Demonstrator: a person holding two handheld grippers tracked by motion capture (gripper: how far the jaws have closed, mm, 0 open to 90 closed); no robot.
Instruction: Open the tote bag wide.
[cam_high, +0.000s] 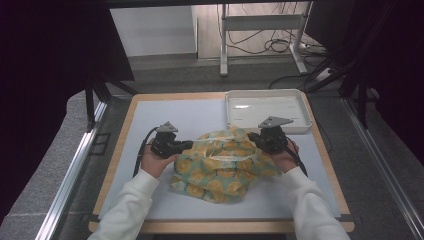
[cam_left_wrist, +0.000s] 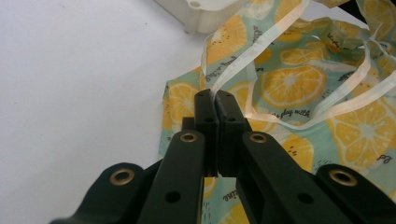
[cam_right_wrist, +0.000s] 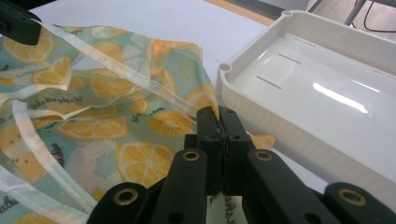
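Open tabletop (cam_high: 165, 112) to the far left and along the near edge, wide enough for a claw to pass. Blocked in the middle by the crumpled lemon-print cloth (cam_high: 220, 167) and its loose ribbons (cam_left_wrist: 280, 32). Far right corner taken by the white tray (cam_high: 265, 107), its near wall just beside the cloth.

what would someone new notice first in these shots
The lemon-print cloth, crumpled in the middle of the table, catches the eye first. The left gripper and the right gripper pinch it from either side, the left shut on a pale ribbon that runs across the cloth. Just behind the cloth sits an empty white tray at the table's far right.
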